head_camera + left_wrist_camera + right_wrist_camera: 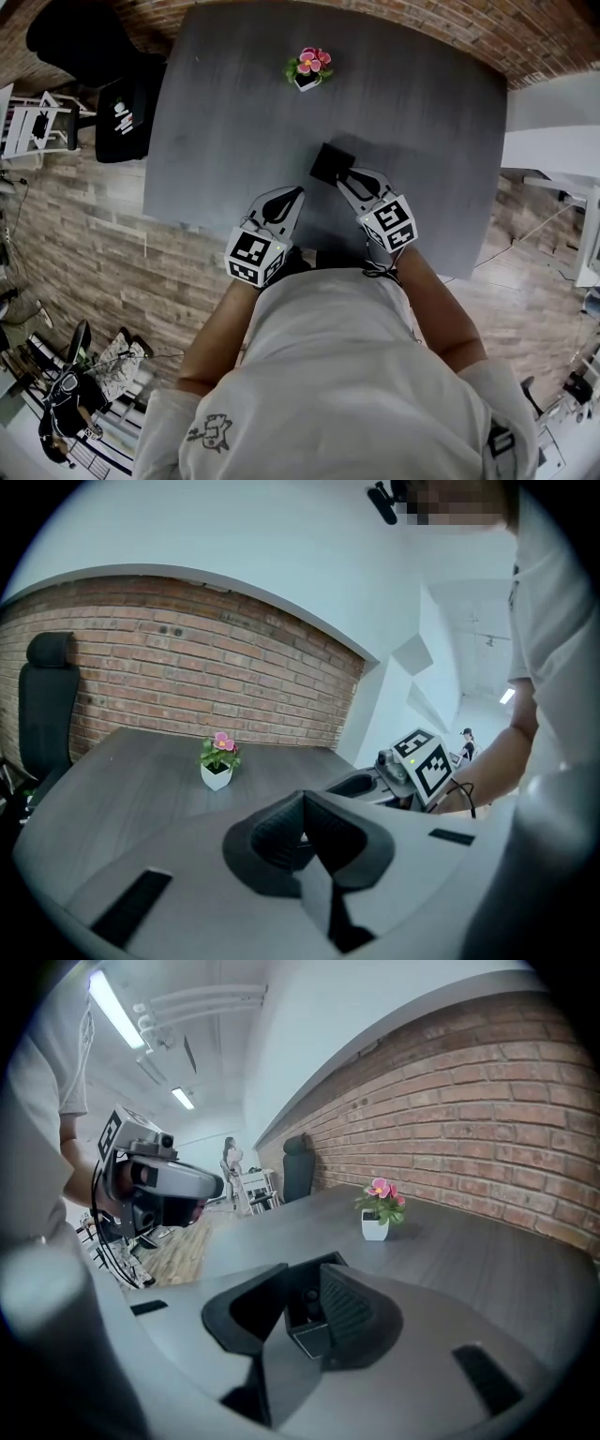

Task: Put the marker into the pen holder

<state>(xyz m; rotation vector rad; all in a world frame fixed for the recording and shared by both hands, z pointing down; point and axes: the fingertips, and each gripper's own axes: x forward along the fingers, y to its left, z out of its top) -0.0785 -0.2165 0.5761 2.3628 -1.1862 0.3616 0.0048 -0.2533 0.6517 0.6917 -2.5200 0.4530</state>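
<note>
One marker (308,1298) is my concern, and I take it to be the dark round end showing inside the holder (310,1337). If so, it stands roughly upright, its long axis running down into the holder, with the rest of it hidden by the black walls.

The holder sits on the counter (225,112), straight ahead of the right gripper (302,1271), with its near wall and open top between that gripper's jaws. Those jaws stand released, spread to either side. No pad reaches the marker, which lies just ahead of the pads and a little below their tips. I cannot tell whether the right-hand pad brushes the holder's side.

By my reading the marker is already in, so the coming move is a retreat. I would draw the right gripper straight back along its own line and slightly up, keeping the jaws wide so neither pad drags the holder over.

My left gripper (302,800) is the farther of the two, near the holder but off to its left, with its jaws clenched on nothing. A flower pot (308,69) stands well apart at the counter's far side.
</note>
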